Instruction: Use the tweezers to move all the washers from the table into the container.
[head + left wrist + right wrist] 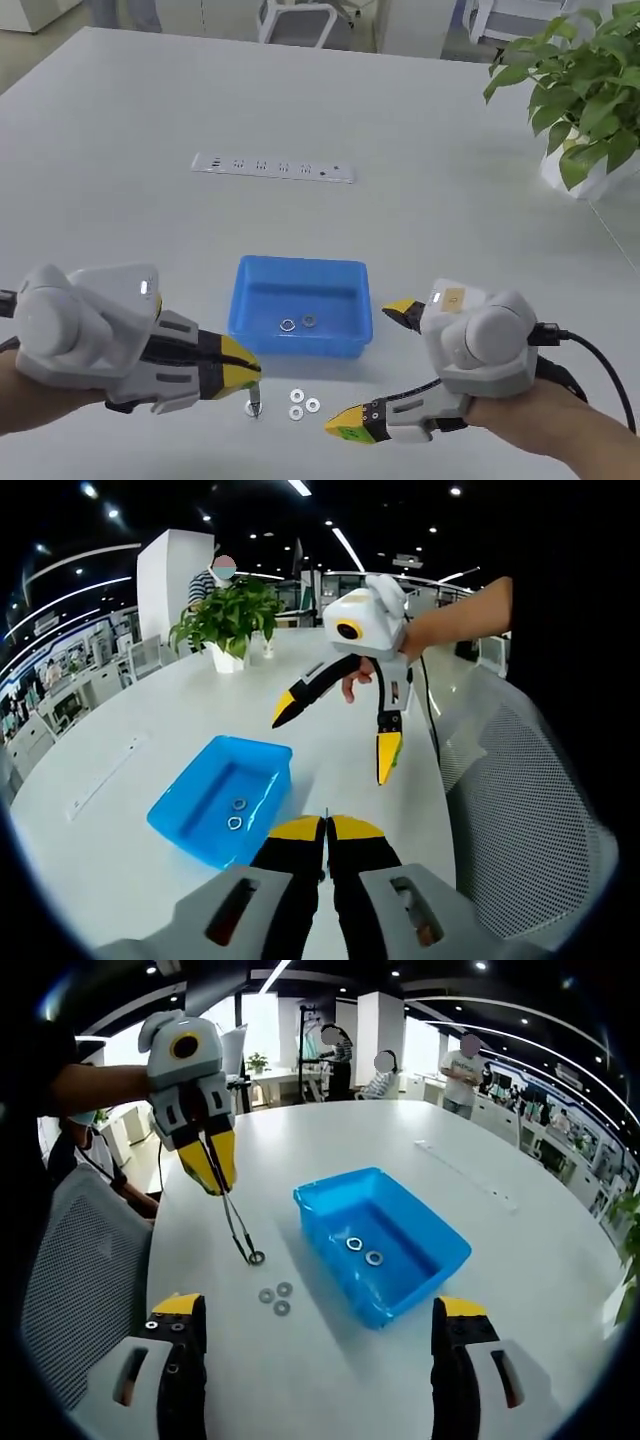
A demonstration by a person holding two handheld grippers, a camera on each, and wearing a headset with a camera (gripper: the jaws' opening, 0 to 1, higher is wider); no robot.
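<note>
Lowest in the head view, at the lower left of the frame, the left gripper (250, 364) has its yellow-tipped jaws pressed together on a thin pair of tweezers (254, 398). In the left gripper view those jaws sit side by side with almost no gap at the bottom centre, the tweezers a fine line between them. The tweezers point down to the white surface (450, 150), and in the right gripper view their tips meet one washer (256, 1257). Whether that washer is pinched or only touched I cannot tell. Just beside it, towards the lower centre of the head view, three more washers (297, 397) lie in a small cluster on the surface, apart from the tweezers. At the lower right, the right gripper (358, 368) has its jaws spread wide with nothing between them; the same wide spread shows in the left gripper view. Just above the cluster, in the middle of the frame, sits the blue container (300, 275), with two washers (288, 324) lying close together on its floor. Further up the frame a white power strip (272, 168) lies flat on the surface, and a potted plant (585, 100) stands at the upper right.
</note>
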